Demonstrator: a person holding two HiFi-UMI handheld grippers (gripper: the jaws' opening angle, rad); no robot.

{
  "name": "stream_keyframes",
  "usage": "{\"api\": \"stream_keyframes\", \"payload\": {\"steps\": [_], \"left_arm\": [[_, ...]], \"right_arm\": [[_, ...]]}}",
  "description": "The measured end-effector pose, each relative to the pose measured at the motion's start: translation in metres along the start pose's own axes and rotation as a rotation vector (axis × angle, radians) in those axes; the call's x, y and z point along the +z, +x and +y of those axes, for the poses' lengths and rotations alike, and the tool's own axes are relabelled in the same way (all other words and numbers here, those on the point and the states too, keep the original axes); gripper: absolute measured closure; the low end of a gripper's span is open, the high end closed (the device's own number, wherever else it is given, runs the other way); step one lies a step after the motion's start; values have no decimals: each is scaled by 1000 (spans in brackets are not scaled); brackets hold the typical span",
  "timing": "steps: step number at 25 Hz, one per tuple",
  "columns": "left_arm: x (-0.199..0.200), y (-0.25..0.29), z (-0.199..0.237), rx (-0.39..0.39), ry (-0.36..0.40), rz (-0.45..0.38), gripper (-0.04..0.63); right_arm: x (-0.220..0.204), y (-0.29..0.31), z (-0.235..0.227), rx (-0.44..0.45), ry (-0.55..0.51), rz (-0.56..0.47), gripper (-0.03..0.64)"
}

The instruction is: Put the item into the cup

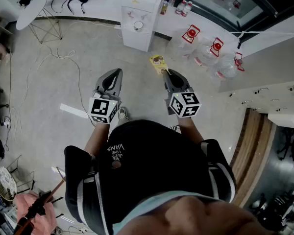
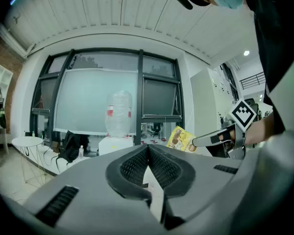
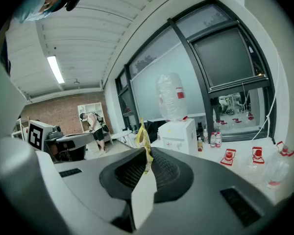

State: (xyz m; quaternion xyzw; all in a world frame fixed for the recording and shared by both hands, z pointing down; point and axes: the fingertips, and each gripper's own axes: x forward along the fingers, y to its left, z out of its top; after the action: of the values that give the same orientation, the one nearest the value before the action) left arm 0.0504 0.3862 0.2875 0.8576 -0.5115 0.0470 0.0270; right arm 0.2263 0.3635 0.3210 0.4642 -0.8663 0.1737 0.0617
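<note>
My right gripper [image 1: 167, 74] is shut on a small yellow snack packet [image 1: 158, 62], which sticks out past the jaw tips. The right gripper view shows the packet [image 3: 143, 140] edge-on, pinched between the two ribbed pads. The left gripper view catches the same packet [image 2: 180, 139] at the tip of the right gripper [image 2: 198, 141], off to the right. My left gripper [image 1: 115, 76] is held beside it at about the same height, shut with nothing between its pads [image 2: 148, 148]. No cup shows in any view.
I stand on a grey floor with a white water dispenser [image 1: 138, 18] ahead, several empty water jugs [image 1: 220, 65] by the window wall at right, a round white table [image 1: 31, 11] at far left, and cables [image 1: 63, 58] on the floor. Another person [image 3: 92, 126] stands far off.
</note>
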Motion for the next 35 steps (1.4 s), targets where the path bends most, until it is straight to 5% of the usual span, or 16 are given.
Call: {"api": "stream_keyframes", "payload": {"steps": [20, 35], "left_arm": [[-43, 42, 136, -226, -62, 75, 574], [-64, 205, 169, -135, -31, 106, 574]], "right_arm": [[-11, 124, 18, -208, 98, 40, 555], [16, 242, -114, -141, -25, 162, 557]]}}
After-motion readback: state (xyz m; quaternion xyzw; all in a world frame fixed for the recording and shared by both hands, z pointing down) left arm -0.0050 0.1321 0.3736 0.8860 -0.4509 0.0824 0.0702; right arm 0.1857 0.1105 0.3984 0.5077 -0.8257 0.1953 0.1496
